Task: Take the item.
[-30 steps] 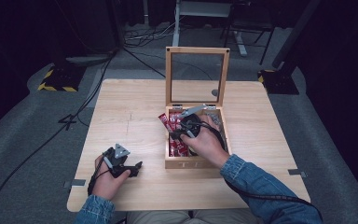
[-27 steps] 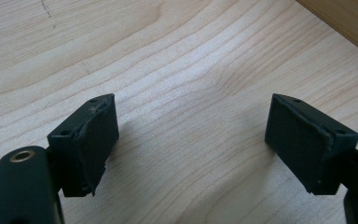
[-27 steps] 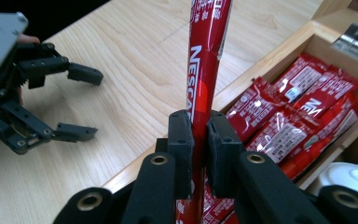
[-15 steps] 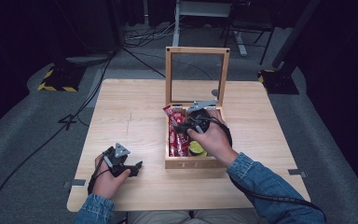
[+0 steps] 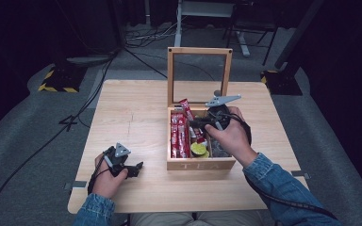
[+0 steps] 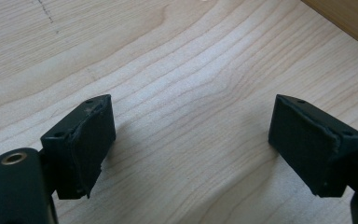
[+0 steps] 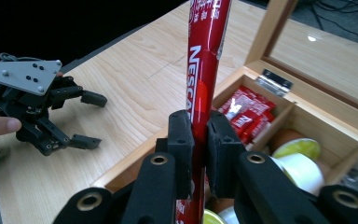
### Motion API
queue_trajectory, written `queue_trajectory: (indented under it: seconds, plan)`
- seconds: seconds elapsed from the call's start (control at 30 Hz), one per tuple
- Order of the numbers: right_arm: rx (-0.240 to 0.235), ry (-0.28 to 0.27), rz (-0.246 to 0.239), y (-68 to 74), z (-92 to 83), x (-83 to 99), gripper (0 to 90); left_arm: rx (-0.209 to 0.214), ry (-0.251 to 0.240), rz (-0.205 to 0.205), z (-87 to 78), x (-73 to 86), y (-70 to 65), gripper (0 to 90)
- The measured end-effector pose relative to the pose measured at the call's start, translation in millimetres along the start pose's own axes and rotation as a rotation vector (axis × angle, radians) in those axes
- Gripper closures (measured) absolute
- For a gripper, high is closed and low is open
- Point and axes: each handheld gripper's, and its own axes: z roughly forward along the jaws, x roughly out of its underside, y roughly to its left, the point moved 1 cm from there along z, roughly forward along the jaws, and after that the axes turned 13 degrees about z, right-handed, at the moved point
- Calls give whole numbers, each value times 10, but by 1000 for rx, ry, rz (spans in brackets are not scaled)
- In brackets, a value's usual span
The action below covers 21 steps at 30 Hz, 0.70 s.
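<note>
right gripper (image 7: pixel 199 140) clamps red stick (image 7: pixel 204 60) — lifted

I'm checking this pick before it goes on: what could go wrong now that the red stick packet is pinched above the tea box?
The right gripper pinches the red stick packet low down, so its long upper part might bend or swing.

The box's upright lid stands just behind; the packet could knock it.

The other red packets sit packed tightly below, so a dropped packet may land crooked.

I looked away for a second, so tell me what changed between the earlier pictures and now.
The right gripper, shut on a red Nescafe stick, has lifted it up out of the tea box toward the lid. The left gripper stayed open on the table; the box kept its place.
</note>
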Motion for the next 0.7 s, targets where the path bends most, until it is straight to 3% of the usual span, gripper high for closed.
queue_trajectory:
  seconds: [0.47, 0.7]
  plan:
    - [55, -28, 12, -240, -396, 9, 818, 1, -1, 1, 6, -2, 12, 148]
    - [101, -50, 27, -442, -610, 41, 818, 2, -1, -1, 5, -1, 11, 148]
